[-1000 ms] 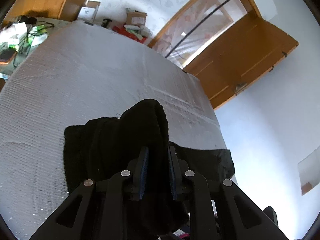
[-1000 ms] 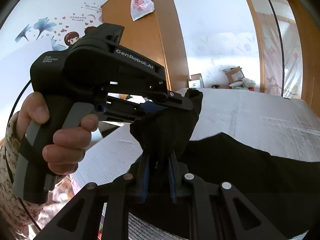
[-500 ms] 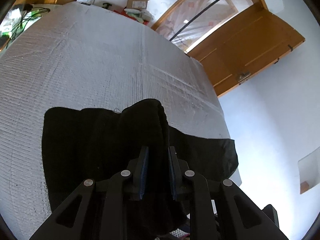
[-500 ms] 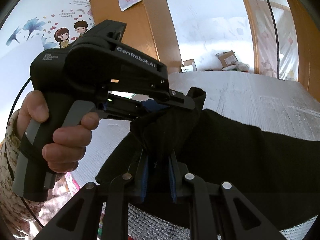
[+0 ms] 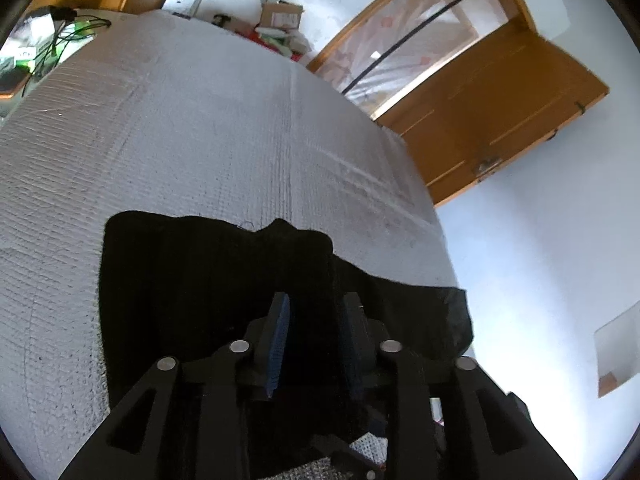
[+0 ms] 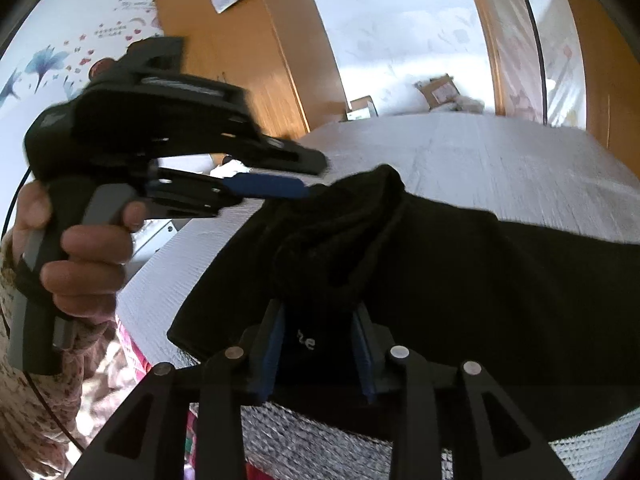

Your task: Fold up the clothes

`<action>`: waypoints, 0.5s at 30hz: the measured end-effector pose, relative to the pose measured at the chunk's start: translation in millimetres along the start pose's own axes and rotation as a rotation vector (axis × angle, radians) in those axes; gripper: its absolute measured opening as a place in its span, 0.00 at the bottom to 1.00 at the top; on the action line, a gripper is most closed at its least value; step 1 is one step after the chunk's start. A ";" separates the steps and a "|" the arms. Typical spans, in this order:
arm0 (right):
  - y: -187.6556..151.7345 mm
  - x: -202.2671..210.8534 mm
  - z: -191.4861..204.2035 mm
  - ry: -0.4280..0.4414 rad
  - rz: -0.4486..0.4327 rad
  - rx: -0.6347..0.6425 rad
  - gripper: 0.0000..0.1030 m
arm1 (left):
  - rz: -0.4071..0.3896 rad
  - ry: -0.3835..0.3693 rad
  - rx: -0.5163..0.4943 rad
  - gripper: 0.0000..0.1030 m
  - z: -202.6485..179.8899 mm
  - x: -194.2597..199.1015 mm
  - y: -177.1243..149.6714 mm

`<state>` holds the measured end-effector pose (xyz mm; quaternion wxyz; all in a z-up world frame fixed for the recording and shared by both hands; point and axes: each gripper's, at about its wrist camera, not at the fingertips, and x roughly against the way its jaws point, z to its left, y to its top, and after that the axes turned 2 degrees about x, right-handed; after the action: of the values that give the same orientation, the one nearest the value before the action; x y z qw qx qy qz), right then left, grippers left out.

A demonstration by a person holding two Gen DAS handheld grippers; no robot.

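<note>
- A black garment point(image 5: 208, 280) lay spread on a silver-grey quilted surface point(image 5: 200, 120), filling the space just ahead of and beneath both grippers.
- In the left wrist view, the left gripper point(image 5: 316, 336) pointed down at the cloth, its jaws opening. A raised fold of the black fabric stood between the two blue-padded fingers point(image 5: 278, 344), with a gap showing on each side — the pads did not appear to press on it.
- Beyond the left gripper's tips, the garment's far edge ran across the quilted surface; bare quilting stretched away ahead and to the tool's left.
- In the right wrist view, the right gripper point(image 6: 320, 344) also stood with jaws opening. A bunched ridge of the same black garment point(image 6: 480, 280) rose from between its fingers, slack rather than pinched.
- To the right gripper's left, a person's hand point(image 6: 80, 248) in a patterned sleeve point(image 6: 48, 400) gripped the handle of the left gripper point(image 6: 280, 184), whose blue pad reached the peak of the bunched cloth.
- Ahead of the tools, past the quilted surface, were cardboard boxes point(image 5: 280, 18) on the floor, a wooden door point(image 5: 500, 112) and a white wall — all well apart from the garment.
</note>
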<state>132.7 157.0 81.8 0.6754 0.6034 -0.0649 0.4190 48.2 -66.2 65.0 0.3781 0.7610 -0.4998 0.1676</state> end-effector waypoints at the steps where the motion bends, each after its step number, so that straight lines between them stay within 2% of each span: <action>1: -0.6 0.8 -3.9 0.014 0.004 -0.014 0.37 | -0.009 0.004 0.011 0.31 3.7 2.8 -0.5; 4: 0.3 4.2 -14.1 0.059 0.005 -0.035 0.39 | -0.039 0.033 0.052 0.31 17.5 11.8 -4.0; 10: 9.9 16.6 -41.5 0.229 -0.013 -0.126 0.49 | -0.083 0.102 0.099 0.31 41.7 25.1 -17.4; 15: 25.4 -7.9 -75.5 0.354 0.084 -0.292 0.53 | -0.101 0.129 0.141 0.31 57.5 29.3 -29.4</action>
<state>79.7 216.8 76.5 0.7384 0.4130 -0.0302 0.5322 80.3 -121.3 33.8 0.3630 0.7975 -0.4225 0.2316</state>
